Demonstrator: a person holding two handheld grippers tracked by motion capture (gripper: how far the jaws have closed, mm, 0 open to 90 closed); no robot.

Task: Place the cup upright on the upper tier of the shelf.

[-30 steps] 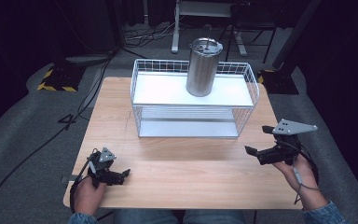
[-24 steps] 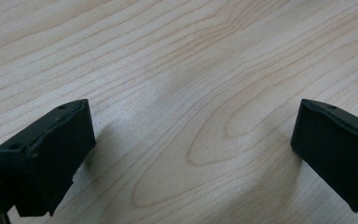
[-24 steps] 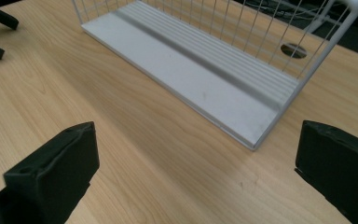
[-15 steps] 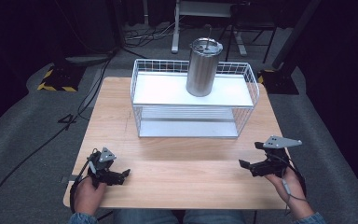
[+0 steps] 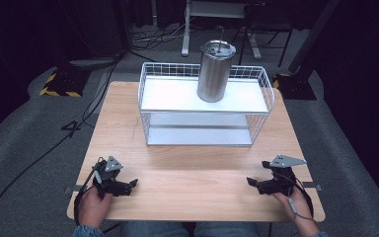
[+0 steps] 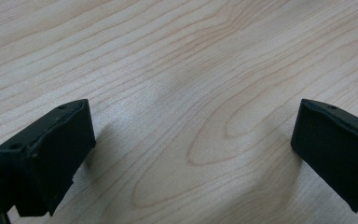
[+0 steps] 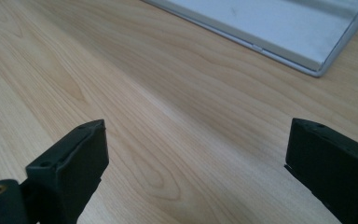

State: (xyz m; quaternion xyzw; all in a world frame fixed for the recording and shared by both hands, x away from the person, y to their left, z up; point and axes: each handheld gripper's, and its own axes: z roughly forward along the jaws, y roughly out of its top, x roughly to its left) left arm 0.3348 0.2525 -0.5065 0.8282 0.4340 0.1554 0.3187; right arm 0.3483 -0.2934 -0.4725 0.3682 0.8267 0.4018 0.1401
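Observation:
A steel tumbler [image 5: 215, 70] with a lid stands upright on the top shelf of a white wire rack [image 5: 205, 108] at the back middle of the wooden table [image 5: 192, 173]. My left gripper [image 5: 130, 184] rests low at the table's front left, open, with bare wood between its jaws [image 6: 191, 140]. My right gripper [image 5: 252, 183] lies at the front right, also open and holding nothing; its own view shows the wood and a corner of the rack's base [image 7: 279, 32] ahead of the jaws. Both grippers are far from the tumbler.
The rack has a lower tier [image 5: 200, 134] under the shelf. Dark floor with cables [image 5: 39, 158] and a yellow-black striped block [image 5: 59, 84] surrounds the table. A metal stand [image 5: 217, 29] is behind the rack.
My right gripper has come down and back toward the front right edge of the table and now sits low on it. The left gripper and tumbler have stayed put.

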